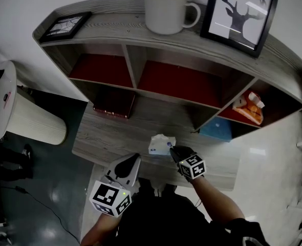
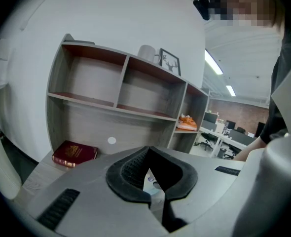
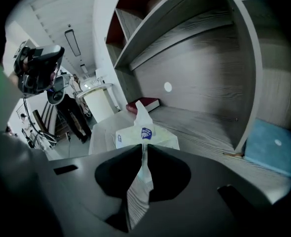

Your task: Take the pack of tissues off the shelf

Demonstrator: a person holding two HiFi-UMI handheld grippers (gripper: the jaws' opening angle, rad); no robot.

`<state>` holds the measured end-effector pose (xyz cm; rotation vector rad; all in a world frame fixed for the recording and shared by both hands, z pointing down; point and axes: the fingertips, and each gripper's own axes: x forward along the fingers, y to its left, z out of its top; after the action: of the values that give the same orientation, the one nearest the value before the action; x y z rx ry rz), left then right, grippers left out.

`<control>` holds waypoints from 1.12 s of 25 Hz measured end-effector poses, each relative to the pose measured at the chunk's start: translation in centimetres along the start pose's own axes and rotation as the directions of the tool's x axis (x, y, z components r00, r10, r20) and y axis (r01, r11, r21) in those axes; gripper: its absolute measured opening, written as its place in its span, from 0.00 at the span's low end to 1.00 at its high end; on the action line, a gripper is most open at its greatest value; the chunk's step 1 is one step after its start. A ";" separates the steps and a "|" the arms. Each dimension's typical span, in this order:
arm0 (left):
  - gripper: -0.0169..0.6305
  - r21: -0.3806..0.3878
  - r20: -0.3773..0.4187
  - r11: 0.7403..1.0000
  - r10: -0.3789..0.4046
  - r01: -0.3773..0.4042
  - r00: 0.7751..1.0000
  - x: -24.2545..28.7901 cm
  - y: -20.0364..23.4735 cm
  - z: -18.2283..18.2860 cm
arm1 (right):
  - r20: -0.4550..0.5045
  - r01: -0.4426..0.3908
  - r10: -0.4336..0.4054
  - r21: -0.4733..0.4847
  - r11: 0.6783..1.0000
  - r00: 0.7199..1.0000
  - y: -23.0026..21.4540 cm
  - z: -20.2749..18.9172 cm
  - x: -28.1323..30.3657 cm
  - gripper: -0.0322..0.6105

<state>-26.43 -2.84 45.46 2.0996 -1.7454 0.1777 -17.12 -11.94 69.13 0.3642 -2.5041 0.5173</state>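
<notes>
The pack of tissues (image 1: 161, 143) is white with blue print and lies on the grey lower board (image 1: 110, 135) of the shelf unit, close to its front edge. My right gripper (image 1: 174, 152) is shut on the pack's near end; in the right gripper view the wrapper's flap is pinched between the jaws (image 3: 145, 154) and the pack (image 3: 146, 134) sits just beyond them, a tissue sticking up. My left gripper (image 1: 134, 161) is shut and empty, left of the pack at the board's front edge. Through its closed jaws (image 2: 148, 157) a sliver of the pack (image 2: 153, 184) shows.
A dark red book (image 1: 114, 102) lies at the back left of the board. A blue box (image 1: 216, 129) and an orange snack bag (image 1: 249, 108) sit in the right compartments. On top stand a white mug (image 1: 166, 9) and two picture frames (image 1: 240, 12). A white round table (image 1: 2, 96) stands to the left.
</notes>
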 end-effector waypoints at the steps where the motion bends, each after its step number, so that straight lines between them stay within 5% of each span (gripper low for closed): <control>1: 0.04 0.000 0.002 1.000 0.000 0.000 1.000 0.0 0.0 0.1 | -0.007 -0.013 0.013 0.010 1.000 1.000 0.3 -0.2 0.1 0.09; 10: 0.05 -0.007 0.035 1.000 -0.001 0.001 0.999 0.1 -0.1 1.0 | -0.009 -0.045 0.045 0.030 0.999 0.999 0.4 0.4 -1.1 0.12; 18: 0.04 0.014 0.088 0.999 -0.030 0.029 0.996 1.0 -0.1 3.2 | 0.128 0.025 -0.023 -0.014 1.000 0.992 -1.4 6.3 -6.9 0.15; 28: 0.04 0.055 0.118 0.994 -0.099 0.093 0.988 2.3 0.8 5.3 | 0.330 0.098 -0.072 -0.060 0.993 0.941 0.6 14.4 -13.4 0.15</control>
<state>-27.56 -7.05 41.63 2.2674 -1.7187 0.0689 -13.13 -15.65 50.26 0.5669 -2.8028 0.3479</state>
